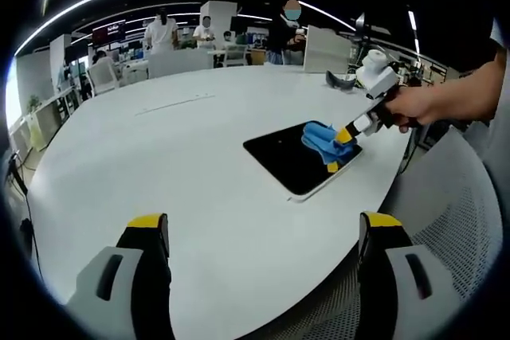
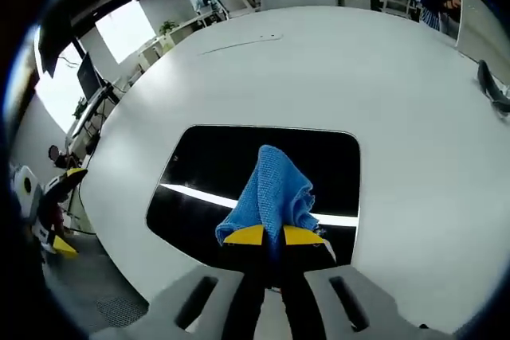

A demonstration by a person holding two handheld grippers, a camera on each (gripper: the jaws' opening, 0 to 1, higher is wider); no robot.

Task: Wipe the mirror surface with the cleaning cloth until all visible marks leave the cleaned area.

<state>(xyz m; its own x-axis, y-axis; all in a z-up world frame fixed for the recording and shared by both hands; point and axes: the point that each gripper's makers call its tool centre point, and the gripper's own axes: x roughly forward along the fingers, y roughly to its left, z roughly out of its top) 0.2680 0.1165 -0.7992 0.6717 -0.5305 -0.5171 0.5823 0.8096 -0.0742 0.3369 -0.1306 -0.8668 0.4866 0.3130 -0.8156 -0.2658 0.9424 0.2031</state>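
We are pinching the soft, light cleaning cloth by its bunched top in the right gripper, dragging it over the fragile, slick mirror near the desk edge; left gripper is hanging spread.

Mirror flat on the table, right of centre in the left gripper view, close to the table's near edge. Cloth on the mirror's right end — right gripper reaching in from the frame's right. Left gripper at bottom, over bare table. Chairs and people along the top, beyond the far edge.
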